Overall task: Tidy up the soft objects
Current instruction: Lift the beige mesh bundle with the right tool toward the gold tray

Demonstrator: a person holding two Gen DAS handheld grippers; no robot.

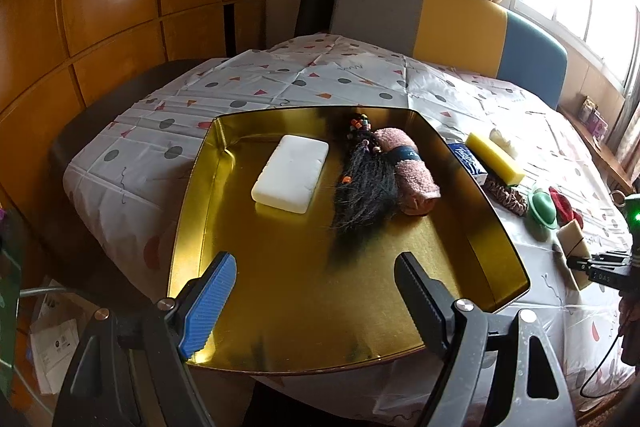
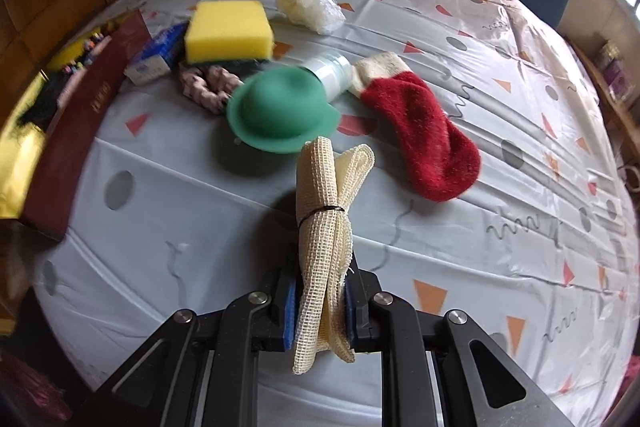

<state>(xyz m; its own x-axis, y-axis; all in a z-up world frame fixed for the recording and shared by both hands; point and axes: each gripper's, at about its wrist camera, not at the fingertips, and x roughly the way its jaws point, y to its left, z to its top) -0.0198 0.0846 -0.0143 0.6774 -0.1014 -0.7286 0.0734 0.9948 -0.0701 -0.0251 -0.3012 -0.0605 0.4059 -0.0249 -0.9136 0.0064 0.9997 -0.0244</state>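
Note:
A gold tray [image 1: 304, 291] lies on the patterned tablecloth and holds a white foam block [image 1: 291, 173], a black beaded hair tassel [image 1: 362, 195] and a rolled pink towel [image 1: 412, 171]. My left gripper [image 1: 316, 291] is open and empty above the tray's near part. My right gripper [image 2: 320, 307] is shut on a cream mesh cloth roll [image 2: 324, 227] tied with a black band, held above the table; it shows at the right edge of the left wrist view [image 1: 574, 247]. A red sock [image 2: 428, 135], yellow sponge [image 2: 229, 31], green silicone hat shape [image 2: 280, 111] and pink scrunchie [image 2: 204, 87] lie beyond.
A tissue pack [image 2: 154, 55] and a crumpled plastic bag [image 2: 310, 5] lie near the sponge. The tray's dark red outer wall [image 2: 80, 123] stands left of my right gripper. Chairs [image 1: 460, 27] stand behind the table, a window at right.

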